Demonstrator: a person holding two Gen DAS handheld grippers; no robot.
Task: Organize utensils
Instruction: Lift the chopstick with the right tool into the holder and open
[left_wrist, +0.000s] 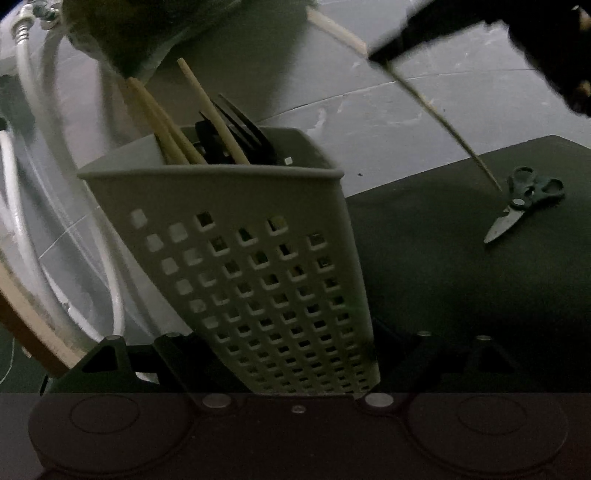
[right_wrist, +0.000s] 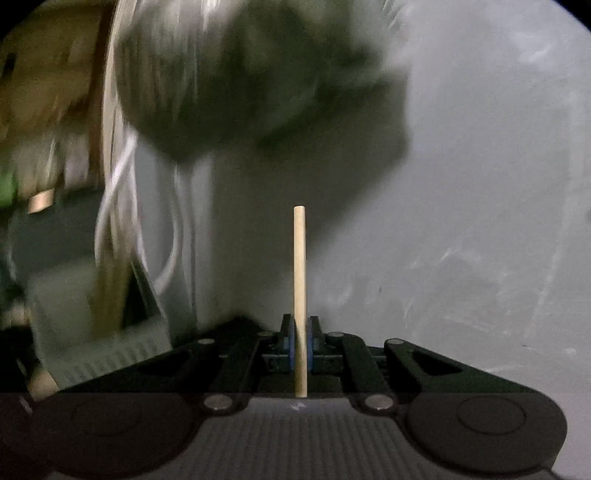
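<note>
While the dark mat (left_wrist: 443, 280) spread across the grey floor (left_wrist: 369, 122), the left gripper (left_wrist: 295, 354) stood clenched around the perforated caddy (left_wrist: 258, 258), which leaned and already held chopsticks (left_wrist: 166, 125) and black forks (left_wrist: 240, 125). Scissors (left_wrist: 517, 203) lay on the mat well apart from the caddy. The right gripper (right_wrist: 301, 343) was pinched shut on one chopstick (right_wrist: 299, 266), held upright above the mat.
</note>
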